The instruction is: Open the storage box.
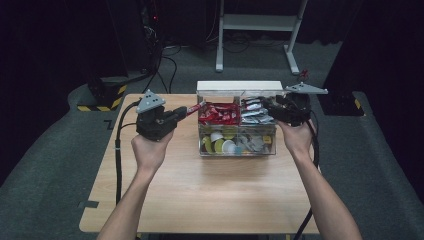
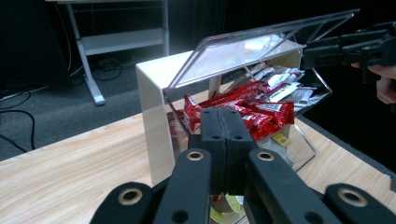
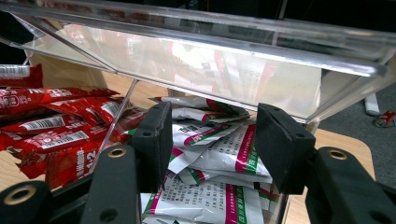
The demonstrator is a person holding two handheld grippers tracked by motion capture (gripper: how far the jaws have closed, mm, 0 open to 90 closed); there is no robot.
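A clear box with a white back stands at the table's far middle, and its see-through lid is tipped up. Red sachets fill its upper left compartment and white sachets the upper right. Coming from the left, my left gripper has its jaws pressed together on a red sachet at the box's left edge; that red sachet sticks out past the fingertips. At the right, my right gripper reaches in under the raised lid. Its jaws stand apart over the white sachets, with nothing between the pads.
Coffee capsules lie in the box's lower front compartment. The wooden table has bare room in front of the box. On the grey floor behind stand a white frame and cables.
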